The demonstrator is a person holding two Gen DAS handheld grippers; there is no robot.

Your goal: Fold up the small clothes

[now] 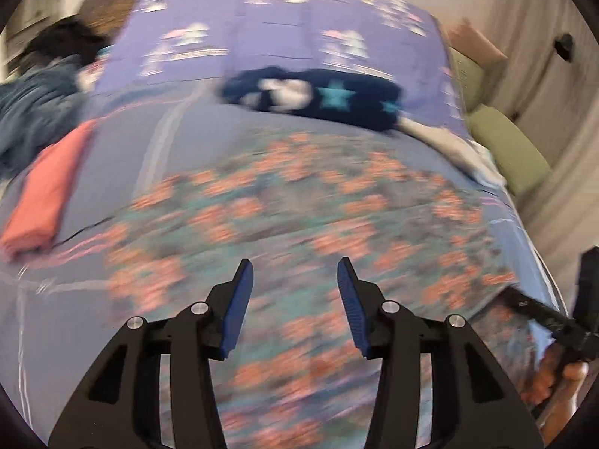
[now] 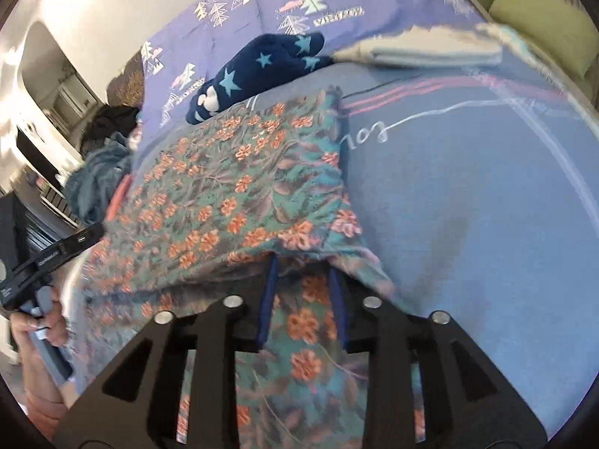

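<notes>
Right wrist view shows the floral garment [image 2: 239, 194] spread on the bed [image 2: 468, 205], its near edge lifted over the right gripper [image 2: 303, 273], whose fingers [image 2: 270, 292] stand narrow with cloth between them; whether they pinch it I cannot tell. The left gripper [image 1: 295, 307] hangs above the same print, fingers wide, empty. A folded coral piece [image 1: 48, 194] at nine o'clock looks finished; the floral fold is barely begun. The fabric looks thin, limp, busy with orange blossoms
</notes>
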